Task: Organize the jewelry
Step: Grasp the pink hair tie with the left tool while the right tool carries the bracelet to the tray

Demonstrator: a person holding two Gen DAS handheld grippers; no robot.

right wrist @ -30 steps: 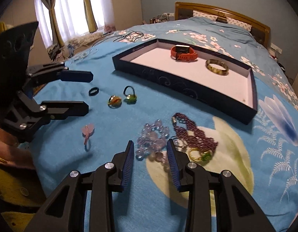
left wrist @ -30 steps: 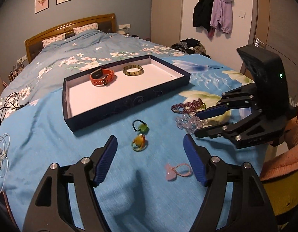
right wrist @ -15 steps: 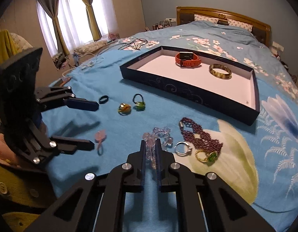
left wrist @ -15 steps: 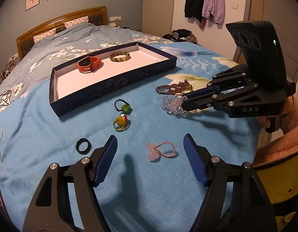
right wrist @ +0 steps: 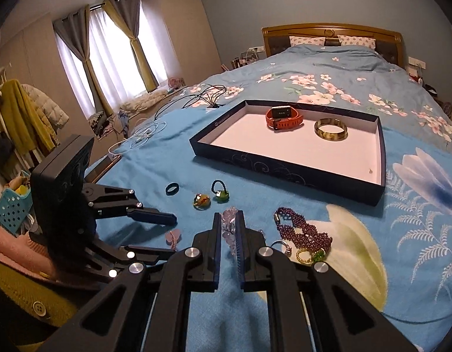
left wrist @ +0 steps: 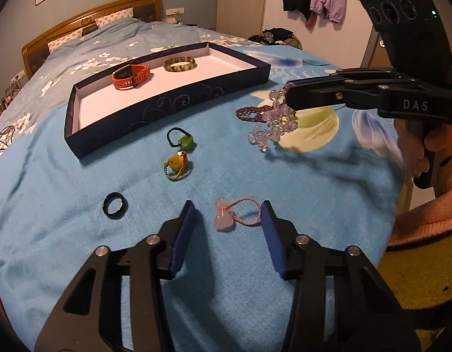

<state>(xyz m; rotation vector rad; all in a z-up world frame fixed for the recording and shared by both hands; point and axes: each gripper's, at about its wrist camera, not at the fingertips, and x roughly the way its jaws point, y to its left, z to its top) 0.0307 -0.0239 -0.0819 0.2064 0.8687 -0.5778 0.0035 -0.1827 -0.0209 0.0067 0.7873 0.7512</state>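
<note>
Lifted since a moment ago, the clear bead bracelet [left wrist: 271,123] now dangles from the right gripper [right wrist: 227,228], whose fingers are clamped on it, above the blue bedspread [left wrist: 299,193]; the left gripper [left wrist: 227,231] has narrowed but is parted, straddling the pink charm ring [left wrist: 234,212]; the tray [right wrist: 284,170] at 12 o'clock holds an orange watch [right wrist: 283,117] and a bangle [right wrist: 331,129]; the purple bracelet [right wrist: 302,230] lies at 2 o'clock of the right gripper.
</note>
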